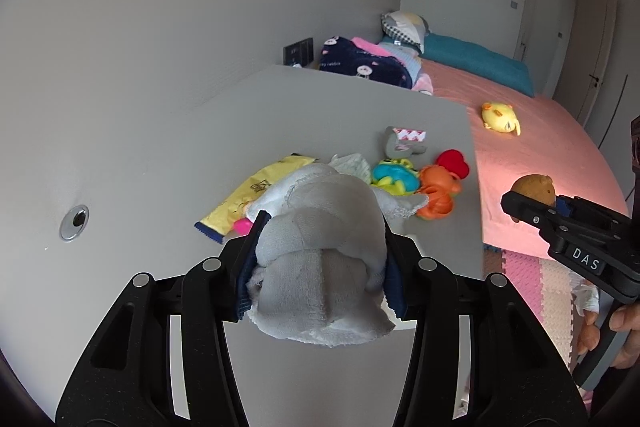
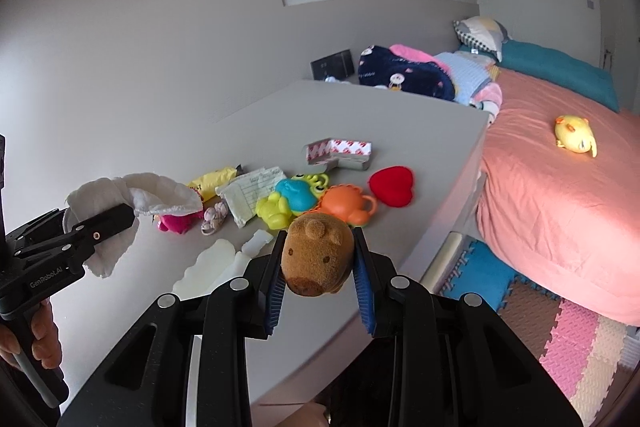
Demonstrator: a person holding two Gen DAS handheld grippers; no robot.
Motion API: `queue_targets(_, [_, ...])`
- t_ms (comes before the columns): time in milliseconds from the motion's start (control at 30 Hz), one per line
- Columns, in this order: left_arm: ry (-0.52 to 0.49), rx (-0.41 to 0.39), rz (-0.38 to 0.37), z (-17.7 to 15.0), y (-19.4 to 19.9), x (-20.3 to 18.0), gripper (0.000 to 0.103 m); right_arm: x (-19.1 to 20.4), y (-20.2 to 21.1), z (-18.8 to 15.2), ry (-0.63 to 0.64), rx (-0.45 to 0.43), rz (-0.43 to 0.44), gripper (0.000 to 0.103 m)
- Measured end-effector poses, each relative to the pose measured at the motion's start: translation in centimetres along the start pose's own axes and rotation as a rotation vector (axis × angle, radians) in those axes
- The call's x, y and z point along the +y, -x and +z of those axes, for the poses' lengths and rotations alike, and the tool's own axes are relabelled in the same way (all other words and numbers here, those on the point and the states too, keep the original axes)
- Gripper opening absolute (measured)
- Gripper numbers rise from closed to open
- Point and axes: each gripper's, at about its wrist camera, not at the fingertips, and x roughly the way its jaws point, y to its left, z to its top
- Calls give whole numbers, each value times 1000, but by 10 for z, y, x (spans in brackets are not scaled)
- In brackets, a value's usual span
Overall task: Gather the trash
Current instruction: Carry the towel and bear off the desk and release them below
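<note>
Both grippers loaded, lifted clear of the grey desk (image 2: 360,107).

Left gripper (image 1: 320,255) clamped on crumpled white cloth (image 1: 320,227), centre frame; right gripper (image 2: 318,259) clamped on brown plush (image 2: 316,251). Probably mid-collection; next, carry to a bin, none in view.

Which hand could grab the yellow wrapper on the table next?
Neither is free. The left hand-held gripper, shut on the white cloth, is nearer the yellow wrapper; the right hand-held gripper holds the brown plush toy.
</note>
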Motion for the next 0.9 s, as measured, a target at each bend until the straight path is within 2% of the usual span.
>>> queue_targets(900, [-106, -4, -139, 10, -13, -104, 49, -70, 60, -14, -73, -54, -111, 32])
